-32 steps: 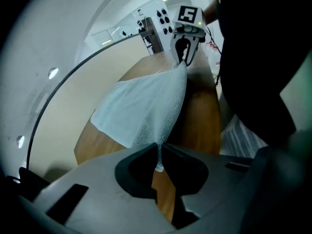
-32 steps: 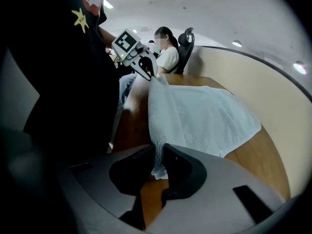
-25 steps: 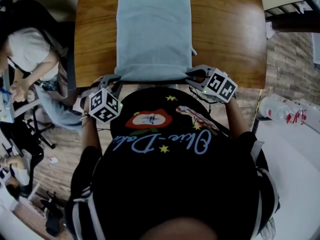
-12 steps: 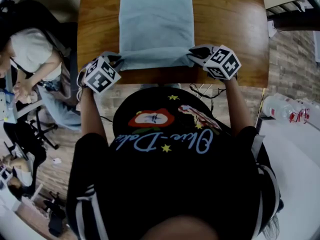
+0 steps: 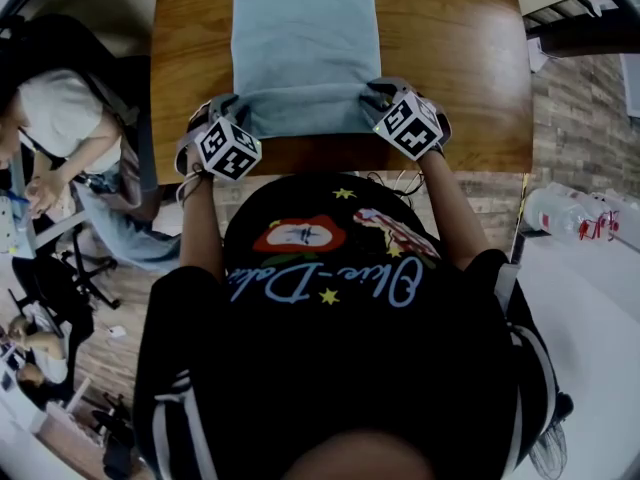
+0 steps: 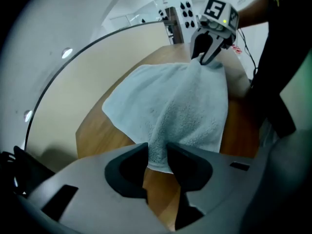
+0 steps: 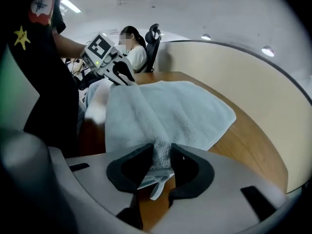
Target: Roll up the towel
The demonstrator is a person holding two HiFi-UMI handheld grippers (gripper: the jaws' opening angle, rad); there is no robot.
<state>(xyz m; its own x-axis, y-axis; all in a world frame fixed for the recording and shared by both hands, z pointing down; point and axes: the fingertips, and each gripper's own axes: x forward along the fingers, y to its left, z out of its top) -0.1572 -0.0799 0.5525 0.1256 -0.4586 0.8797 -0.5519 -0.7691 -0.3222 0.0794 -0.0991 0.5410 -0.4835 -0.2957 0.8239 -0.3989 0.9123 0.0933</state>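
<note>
Pale blue terry towel (image 5: 305,48) lies flat on the wooden counter (image 5: 455,68), and its long axis runs straight away from the person, short edges near and far. The far end sits close to the counter's back edge, and the near short edge is bunched up a bit where it's being held. The left gripper (image 6: 157,154) has the near-left corner and the right gripper (image 7: 162,156) has the near-right one, so neither hand is really closer, each is parked on its own corner with the whole length of cloth stretching out ahead of the fingers. Both pairs of fingers are easing apart right now, but the terry is between them on each side and it looks like it's touching both pads, so the grip reads as loosening rather than gone. A little tag or hem loop hangs below the right fingers. Best guess is the roll has to travel along that long axis, from the near edge toward the far one, and it's barely started.
</note>
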